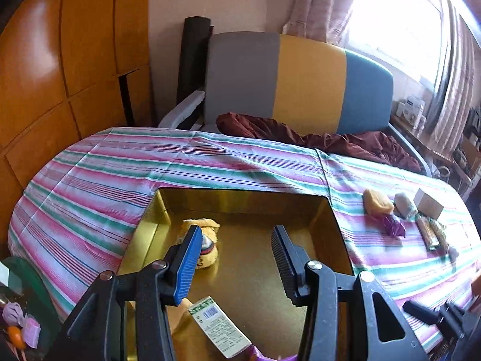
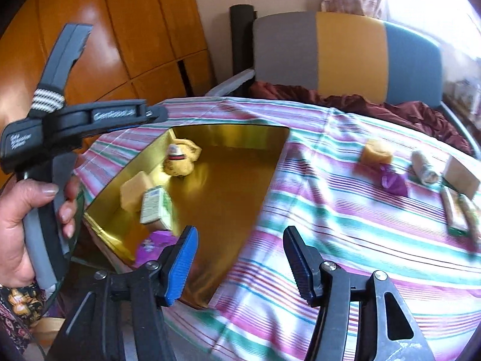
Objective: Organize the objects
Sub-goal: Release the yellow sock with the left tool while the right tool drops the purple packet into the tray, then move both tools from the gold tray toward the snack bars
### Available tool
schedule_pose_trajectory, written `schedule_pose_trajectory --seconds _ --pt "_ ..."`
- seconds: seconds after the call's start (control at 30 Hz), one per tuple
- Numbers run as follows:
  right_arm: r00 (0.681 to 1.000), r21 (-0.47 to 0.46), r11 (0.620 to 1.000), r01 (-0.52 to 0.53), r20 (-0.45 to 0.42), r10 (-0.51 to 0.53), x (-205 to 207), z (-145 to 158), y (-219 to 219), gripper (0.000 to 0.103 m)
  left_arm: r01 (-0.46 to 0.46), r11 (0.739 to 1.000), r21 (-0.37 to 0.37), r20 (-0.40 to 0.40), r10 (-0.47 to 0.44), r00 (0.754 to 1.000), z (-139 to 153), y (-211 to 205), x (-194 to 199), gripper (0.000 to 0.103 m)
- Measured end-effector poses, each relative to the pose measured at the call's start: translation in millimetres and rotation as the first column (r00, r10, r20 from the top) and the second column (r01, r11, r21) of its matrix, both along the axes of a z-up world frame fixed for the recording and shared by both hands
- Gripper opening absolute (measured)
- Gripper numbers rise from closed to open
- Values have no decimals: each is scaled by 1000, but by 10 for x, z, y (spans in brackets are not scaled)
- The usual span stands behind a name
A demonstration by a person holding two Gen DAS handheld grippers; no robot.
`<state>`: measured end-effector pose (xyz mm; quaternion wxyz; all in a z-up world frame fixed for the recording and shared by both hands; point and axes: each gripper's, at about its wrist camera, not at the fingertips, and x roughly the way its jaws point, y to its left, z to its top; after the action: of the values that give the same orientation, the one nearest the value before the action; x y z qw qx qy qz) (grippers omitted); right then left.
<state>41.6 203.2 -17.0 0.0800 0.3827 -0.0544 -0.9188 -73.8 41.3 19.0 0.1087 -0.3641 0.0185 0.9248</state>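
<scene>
Now left tool (image 1: 237,258) spread, empty, over gold tray (image 1: 240,198) w/ plush toy (image 1: 207,240), carton (image 1: 219,328) below. Right tool (image 2: 240,258) spread, empty; sponge (image 2: 375,150), purple wrapper (image 2: 393,182), roll (image 2: 424,165) ahead-right on striped counter (image 2: 345,240).

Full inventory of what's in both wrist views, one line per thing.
gold tray: 1, gold, on the striped cloth
plush toy: 1, yellow, in the tray's far corner
yellow block: 1, in the tray by its side wall
green-white carton: 1, in the tray, beside the block
purple item: 1, at the tray's near end, blurred
striped cloth: 1, pink, green, white, covers the table
loose items: about six, yellow, purple, grey, tan and green, on the cloth right of the tray
sofa: 1, grey, yellow, blue, behind the table
left hand-held gripper: open, empty, over the tray
right hand-held gripper: open, empty
hand: 1, grips the left handle
</scene>
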Motion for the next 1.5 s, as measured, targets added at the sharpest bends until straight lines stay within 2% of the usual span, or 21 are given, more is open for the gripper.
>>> schedule_pose_trajectory --seconds 0.3,0.53,0.63,0.9,1.17,1.5 --pt "983 50 983 179 36 -181 135 -93 706 64 109 994 -6 34 -108 994 -97 348 193 48" --pt "946 58 948 311 72 -315 269 -189 1284 65 247 969 14 61 -247 967 -193 720 454 48" --pt "933 81 935 346 74 -352 331 -223 1455 65 280 960 10 71 -280 957 -244 855 564 48" --pt "908 112 908 404 70 -412 453 -304 1781 65 354 932 80 73 -360 930 -309 1121 840 48" --pt "888 124 886 446 64 -456 535 -375 2018 65 429 899 88 100 -437 894 -420 1423 1041 48" --pt "862 219 845 489 31 -506 533 -450 2325 65 486 872 60 134 -490 862 -557 1704 1200 48"
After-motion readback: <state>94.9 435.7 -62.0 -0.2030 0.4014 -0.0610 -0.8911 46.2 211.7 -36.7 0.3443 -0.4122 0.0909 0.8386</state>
